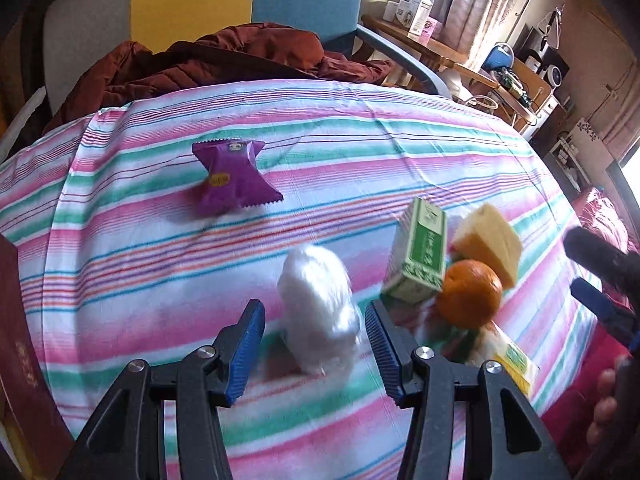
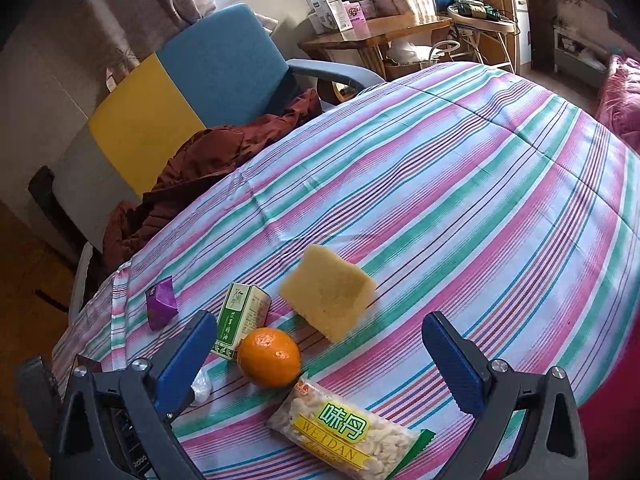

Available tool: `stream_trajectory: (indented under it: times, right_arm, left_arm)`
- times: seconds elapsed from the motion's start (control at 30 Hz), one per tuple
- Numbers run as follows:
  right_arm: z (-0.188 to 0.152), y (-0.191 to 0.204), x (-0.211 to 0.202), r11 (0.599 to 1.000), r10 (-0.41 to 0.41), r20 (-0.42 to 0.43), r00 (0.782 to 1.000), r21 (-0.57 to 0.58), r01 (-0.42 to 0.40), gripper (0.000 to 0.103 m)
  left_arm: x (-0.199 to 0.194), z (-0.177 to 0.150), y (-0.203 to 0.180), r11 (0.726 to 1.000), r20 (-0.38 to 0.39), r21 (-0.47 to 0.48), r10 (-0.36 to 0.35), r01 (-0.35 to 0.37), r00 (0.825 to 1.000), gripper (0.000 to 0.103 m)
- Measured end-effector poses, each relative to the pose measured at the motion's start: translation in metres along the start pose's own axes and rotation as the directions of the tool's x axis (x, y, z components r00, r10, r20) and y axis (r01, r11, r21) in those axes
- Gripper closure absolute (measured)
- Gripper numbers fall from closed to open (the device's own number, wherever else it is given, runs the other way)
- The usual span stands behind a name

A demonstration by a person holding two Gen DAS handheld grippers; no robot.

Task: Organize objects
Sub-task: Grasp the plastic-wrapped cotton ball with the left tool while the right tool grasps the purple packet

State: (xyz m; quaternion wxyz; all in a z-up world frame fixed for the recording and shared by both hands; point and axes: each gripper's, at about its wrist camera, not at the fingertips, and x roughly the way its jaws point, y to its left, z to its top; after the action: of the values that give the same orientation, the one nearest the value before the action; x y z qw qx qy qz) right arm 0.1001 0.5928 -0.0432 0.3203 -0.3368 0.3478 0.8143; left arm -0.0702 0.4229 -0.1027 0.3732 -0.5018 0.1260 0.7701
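Between the parted left tongs (image 1: 314, 354), a white fluffy bundle (image 1: 320, 312) on striped cloth (image 1: 360, 152)

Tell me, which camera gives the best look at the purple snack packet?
The left wrist view: the purple snack packet lies whole and unobstructed on the striped cloth. In the right wrist view it appears small and edge-on, near the frame's left.

A white fluffy bundle (image 1: 320, 308) in clear wrap lies low at centre of the left wrist view. A purple snack packet (image 1: 234, 178) lies upper left. At right a green-and-white box (image 1: 418, 252) stands tilted, touching an orange (image 1: 470, 294), with a yellow sponge (image 1: 490, 240) just behind. A bag of peanuts (image 2: 344, 432) lies at the bottom of the right wrist view
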Motion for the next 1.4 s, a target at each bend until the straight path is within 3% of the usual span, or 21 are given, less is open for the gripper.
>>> stream_trajectory:
  times: [0.1,0.17,0.57,0.77,0.93,1.1,1.2,1.4]
  right_arm:
    - [0.0,0.001,0.002,1.0,-0.002,-0.005,1.0,-0.007,0.002,0.0]
    - [0.0,0.001,0.003,1.0,-0.006,-0.009,1.0,-0.013,0.006,0.0]
    - [-0.011,0.031,0.008,0.987,0.013,-0.037,0.999,-0.161,-0.019,0.0]
    - [-0.025,0.058,0.014,0.957,0.06,-0.106,0.993,-0.276,-0.087,0.0]
    - [-0.025,0.106,0.027,0.898,0.108,-0.19,0.976,-0.402,-0.178,0.007]
    - [-0.014,0.154,0.067,0.847,0.132,-0.29,0.948,-0.464,-0.26,0.027]
    - [-0.008,0.177,0.094,0.827,0.133,-0.351,0.927,-0.476,-0.299,0.027]
    - [0.0,0.216,0.143,0.816,0.098,-0.388,0.916,-0.495,-0.298,0.027]
  left_arm:
    - [0.016,0.007,0.001,1.0,-0.01,0.008,0.022,-0.021,1.0,0.053]
    - [0.019,0.004,-0.001,0.997,0.024,0.042,0.062,-0.063,0.998,0.068]
    - [-0.025,-0.07,0.009,0.995,0.081,0.086,0.051,-0.057,0.995,0.068]
    - [-0.038,-0.093,0.013,0.991,0.116,0.128,0.025,-0.04,0.993,0.068]
    - [-0.038,-0.096,0.015,0.991,0.147,0.135,0.006,-0.026,0.989,0.068]
    - [-0.038,-0.1,0.019,0.991,0.179,0.135,-0.021,-0.004,0.984,0.067]
    - [-0.039,-0.101,0.021,0.992,0.182,0.128,-0.034,0.01,0.983,0.067]
    - [-0.039,-0.101,0.024,0.993,0.187,0.117,-0.055,0.034,0.981,0.066]
